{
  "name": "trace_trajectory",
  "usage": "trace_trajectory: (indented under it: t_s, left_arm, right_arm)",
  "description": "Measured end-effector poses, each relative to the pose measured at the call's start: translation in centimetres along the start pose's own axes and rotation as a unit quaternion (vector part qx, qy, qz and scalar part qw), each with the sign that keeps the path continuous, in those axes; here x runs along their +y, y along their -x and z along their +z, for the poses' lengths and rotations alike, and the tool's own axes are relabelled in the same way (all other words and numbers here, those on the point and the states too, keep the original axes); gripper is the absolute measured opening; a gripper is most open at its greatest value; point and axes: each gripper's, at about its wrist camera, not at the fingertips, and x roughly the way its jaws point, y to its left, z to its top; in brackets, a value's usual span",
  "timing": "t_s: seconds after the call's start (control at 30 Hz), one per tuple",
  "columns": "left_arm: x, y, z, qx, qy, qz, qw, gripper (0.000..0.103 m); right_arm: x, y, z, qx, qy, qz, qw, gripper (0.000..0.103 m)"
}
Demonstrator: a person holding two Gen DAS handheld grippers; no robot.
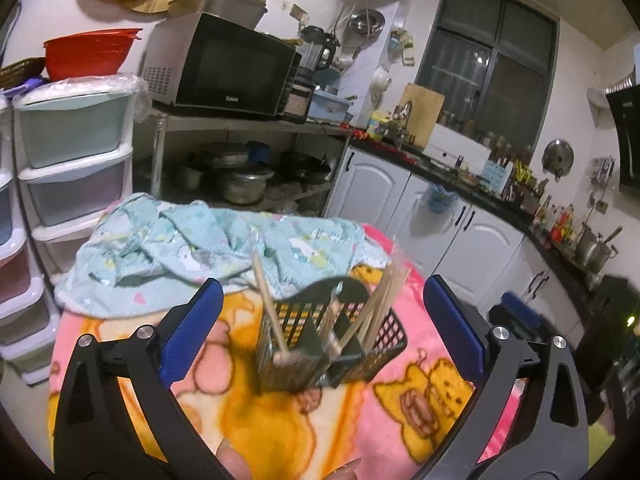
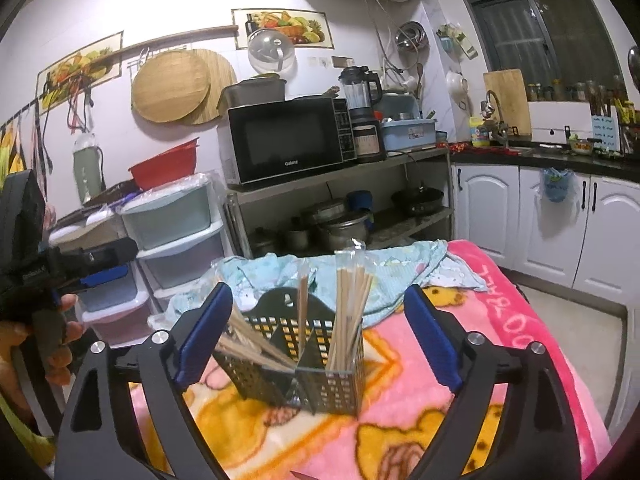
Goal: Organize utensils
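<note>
- Both my grippers, left (image 1: 323,322) and right (image 2: 318,334), stand spread wide, pinching nothing.
- The black basket (image 2: 296,364) sits between my jaws on the pink blanket (image 2: 500,332), chopsticks (image 2: 348,312) upright in its compartments.
- The soft blanket gives poor footing: a nudge from either jaw could tip the basket.
- Leaning chopsticks (image 2: 252,350) could snag my left pad (image 2: 204,336) and spill.

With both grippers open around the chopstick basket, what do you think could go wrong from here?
1. The black basket sits on a soft, rumpled blanket; a bump from the right gripper or left gripper might tip it.
2. The chopsticks lean loosely and rise well above the rim, so a passing finger could knock them out.
</note>
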Motion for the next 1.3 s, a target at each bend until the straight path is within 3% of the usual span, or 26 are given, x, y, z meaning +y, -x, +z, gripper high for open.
trace_trajectory:
  t_s: [0.27, 0.9, 1.0, 1.3]
  left_arm:
    - [-0.1, 0.1, -3.8, 0.029, -0.009, 0.021, 0.9993, 0.092]
    - [0.6, 0.4, -10.9, 0.079, -0.006, 0.058, 0.9952, 0.092]
    - [0.4, 0.5, -11.5, 0.079, -0.01, 0.065, 0.9947, 0.092]
    - [-0.7, 1.7, -13.6, 0.02, -0.025, 0.073, 0.9968, 0.092]
  right_arm:
    - [1.0, 1.6, -1.7, 0.013, 0.025, -0.007, 1.0, 0.096]
    - [1.6, 2.1, -9.6, 0.112, 0.052, -0.05, 0.991, 0.096]
    - [1.6, 2.6, -10.5, 0.103, 0.052, -0.064, 0.991, 0.096]
    - [2.6, 4.7, -11.2, 0.011, 0.089, -0.084, 0.992, 0.096]
